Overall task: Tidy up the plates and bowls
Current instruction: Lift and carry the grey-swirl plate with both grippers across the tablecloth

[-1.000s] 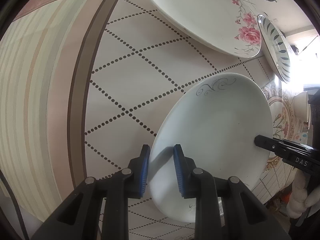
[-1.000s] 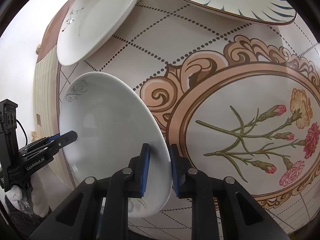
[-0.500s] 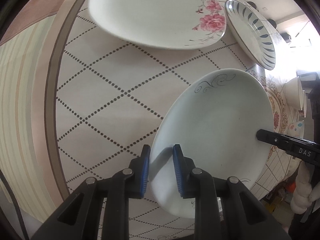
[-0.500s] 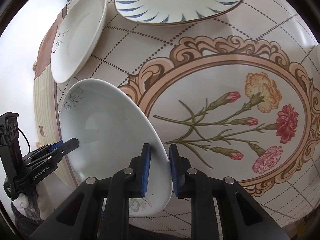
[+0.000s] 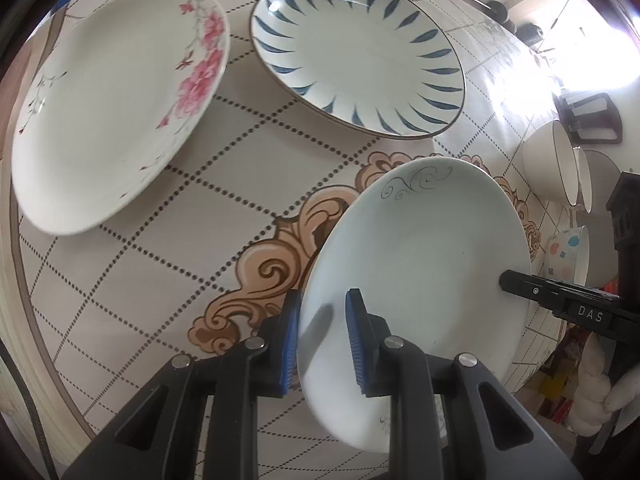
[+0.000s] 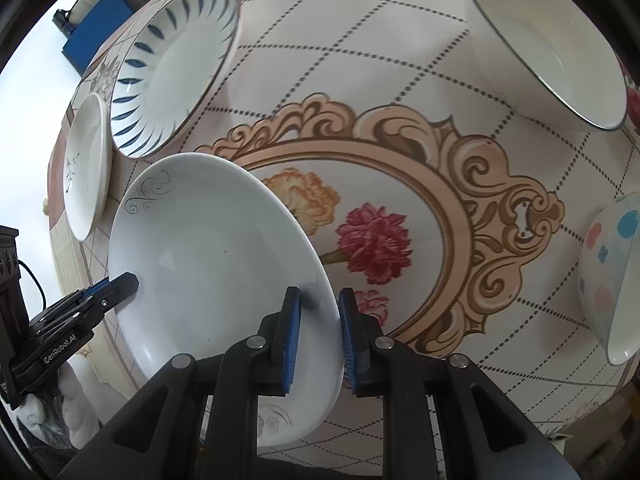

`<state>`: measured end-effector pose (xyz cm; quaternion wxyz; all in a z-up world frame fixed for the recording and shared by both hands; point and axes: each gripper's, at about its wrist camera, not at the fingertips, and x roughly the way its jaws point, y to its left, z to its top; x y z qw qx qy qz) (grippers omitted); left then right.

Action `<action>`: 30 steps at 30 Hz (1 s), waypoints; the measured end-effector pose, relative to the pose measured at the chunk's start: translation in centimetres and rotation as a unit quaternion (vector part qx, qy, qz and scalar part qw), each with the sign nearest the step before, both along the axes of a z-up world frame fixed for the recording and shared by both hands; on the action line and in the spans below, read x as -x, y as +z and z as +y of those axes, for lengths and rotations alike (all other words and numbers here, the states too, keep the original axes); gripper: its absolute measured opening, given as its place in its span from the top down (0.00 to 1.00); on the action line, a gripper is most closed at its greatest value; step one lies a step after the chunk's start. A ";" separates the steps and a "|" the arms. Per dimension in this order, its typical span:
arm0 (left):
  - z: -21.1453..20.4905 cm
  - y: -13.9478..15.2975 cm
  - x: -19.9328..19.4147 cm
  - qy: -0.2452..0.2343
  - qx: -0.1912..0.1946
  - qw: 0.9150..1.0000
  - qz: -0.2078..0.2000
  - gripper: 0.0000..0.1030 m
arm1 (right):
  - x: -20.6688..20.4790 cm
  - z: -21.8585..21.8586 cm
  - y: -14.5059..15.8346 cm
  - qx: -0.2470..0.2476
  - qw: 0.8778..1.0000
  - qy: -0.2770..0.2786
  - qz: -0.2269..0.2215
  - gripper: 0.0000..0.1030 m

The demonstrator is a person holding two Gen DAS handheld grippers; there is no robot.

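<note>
The step in hand is the carrying of one plate above the patterned tabletop [image 5: 248, 168], with both grippers sharing the load. The pale scroll-pattern plate [image 5: 420, 264] is clear of the table surface and tilted, held by opposite edges. The left gripper [image 5: 322, 330] has its blue pads nearly closed, pinching the plate's rim from both faces. The right gripper [image 6: 318, 330] does the same on the opposite rim, one pad inside the plate and one beneath it.

The plate appears to hang over the ornate floral medallion [image 6: 400, 240] near the table's middle. The next move is judged to be a transfer to a stacking place, probably onto one of the resting plates. It calls for both grippers travelling together at a matched pace, the plate levelled before descent, and the pads released only once the plate is seated. An uneven release could let the glazed rim slip.

Containers, from largest to smallest:
- The pink-blossom plate [image 5: 116, 108] rests on the table; nothing lies in it.
- The blue-leaf plate [image 5: 360, 56] rests beside it, apart from it, also empty.
- The carried plate holds nothing.
- A white bowl with a dark rim [image 6: 548, 44] stands well apart; its visible interior is empty.
- A spotted bowl [image 6: 612, 276] stands near the table edge; its contents cannot be fully seen.
</note>
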<state>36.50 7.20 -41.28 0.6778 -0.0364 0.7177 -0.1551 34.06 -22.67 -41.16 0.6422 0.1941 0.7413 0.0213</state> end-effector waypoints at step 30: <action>-6.3 -1.2 -1.1 0.007 -0.062 0.998 0.000 0.81 | -1.6 -6.5 -1.1 0.041 0.999 0.007 0.004 0.77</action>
